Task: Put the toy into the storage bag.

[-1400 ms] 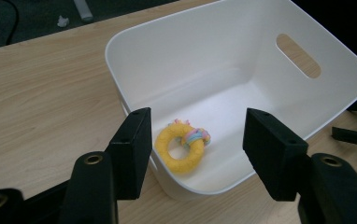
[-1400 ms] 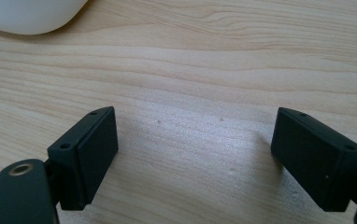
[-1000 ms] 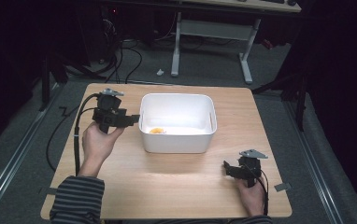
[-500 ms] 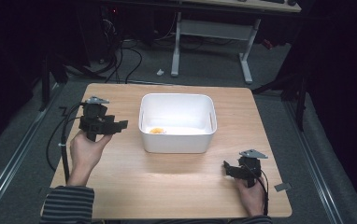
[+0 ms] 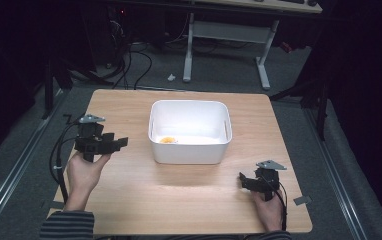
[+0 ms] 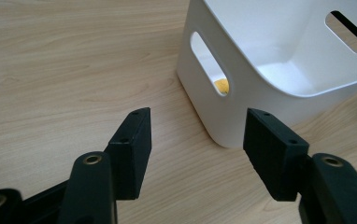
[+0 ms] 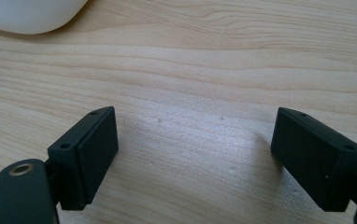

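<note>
White plastic is what I am watching from the high view: the tub (image 5: 190, 131) is sitting at the middle of the wooden table (image 5: 129, 200), and a small yellow-orange object (image 5: 168, 140) is lying on its floor near the left wall. My left gripper (image 5: 120, 142) is hovering just left of the tub with its jaws pointing toward it, while my right gripper (image 5: 243, 180) is resting low near the table's front right corner, well apart from the tub. Neither is carrying anything, so I am judging this as the approach step, with the left one lining up on the tub.

Moving to the left gripper view, I am seeing its jaws spread wide with bare wood between them. The tub's near corner (image 6: 242, 93) is standing just beyond the right jaw, and the yellow-orange object (image 6: 221, 86) is peeking through the handle slot, which the high view is not giving me. For the next move I am thinking the gripper needs to go up and over the rim, or close on the wall by that slot.

Turning to the right gripper view, its jaws are also spread apart over bare wood, with one curved edge of the tub (image 7: 27, 14) at the top left.
</note>
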Demonstrator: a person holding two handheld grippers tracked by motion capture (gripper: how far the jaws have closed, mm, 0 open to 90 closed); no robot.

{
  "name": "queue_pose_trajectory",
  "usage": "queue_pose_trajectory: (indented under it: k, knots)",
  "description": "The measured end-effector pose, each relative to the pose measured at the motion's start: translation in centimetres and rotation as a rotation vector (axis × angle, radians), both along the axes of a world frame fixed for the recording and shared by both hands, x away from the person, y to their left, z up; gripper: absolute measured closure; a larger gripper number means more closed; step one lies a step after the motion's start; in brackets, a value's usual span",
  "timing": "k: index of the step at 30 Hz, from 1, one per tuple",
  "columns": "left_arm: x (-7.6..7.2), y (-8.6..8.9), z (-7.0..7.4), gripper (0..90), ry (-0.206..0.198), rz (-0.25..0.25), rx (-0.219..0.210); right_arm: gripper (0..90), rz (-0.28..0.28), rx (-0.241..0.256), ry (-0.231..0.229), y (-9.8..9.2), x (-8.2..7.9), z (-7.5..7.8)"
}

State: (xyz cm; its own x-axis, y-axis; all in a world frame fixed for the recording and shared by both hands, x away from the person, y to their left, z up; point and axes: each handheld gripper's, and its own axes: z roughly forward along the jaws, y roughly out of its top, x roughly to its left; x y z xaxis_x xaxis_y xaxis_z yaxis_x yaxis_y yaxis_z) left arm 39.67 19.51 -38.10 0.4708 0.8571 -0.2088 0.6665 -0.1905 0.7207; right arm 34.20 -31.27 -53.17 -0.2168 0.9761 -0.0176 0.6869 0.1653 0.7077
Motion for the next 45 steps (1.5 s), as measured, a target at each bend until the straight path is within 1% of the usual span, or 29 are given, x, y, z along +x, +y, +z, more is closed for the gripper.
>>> queue_pose_trajectory:
  k: [7,9,13,16,20,23,26,28,30,36,45]
  knots:
    - [-0.4,0.6,-1.4,42.1,0.009,0.011,-0.013,14.9,0.000,0.000,0.000,0.0,0.0,0.0]
    - [-0.6,0.8,-1.9,42.1,0.014,0.011,-0.022,14.9,0.000,0.000,0.000,0.0,0.0,0.0]
    - [-0.9,1.0,-3.1,41.9,0.030,0.014,-0.028,14.9,0.000,0.000,0.000,0.0,0.0,0.0]
    - [-1.1,1.2,-3.8,41.9,0.031,0.019,-0.037,14.9,0.000,0.000,0.000,0.0,0.0,0.0]
    - [-1.4,1.2,-4.5,42.0,0.027,0.023,-0.041,14.9,-0.001,0.000,0.000,0.0,0.0,0.0]
    - [-1.5,1.1,-5.0,42.0,0.031,0.022,-0.037,14.9,-0.001,0.000,0.000,0.0,0.0,0.0]
    - [-1.7,1.0,-5.6,41.9,0.040,0.019,-0.043,14.9,-0.001,0.000,0.000,0.0,0.0,0.0]
    - [-1.8,0.9,-5.9,41.7,0.037,0.023,-0.038,14.9,-0.001,0.000,0.000,0.0,0.0,0.0]
    - [-1.9,0.9,-6.2,41.5,0.037,0.027,-0.042,14.9,-0.001,0.000,0.000,0.0,0.0,0.0]
    - [-2.2,0.7,-7.2,41.5,0.046,0.025,-0.043,14.9,-0.001,0.000,0.000,0.0,0.0,0.0]
    - [-2.4,0.5,-8.1,41.4,0.051,0.026,-0.049,14.9,-0.001,0.000,0.000,0.0,0.0,0.0]
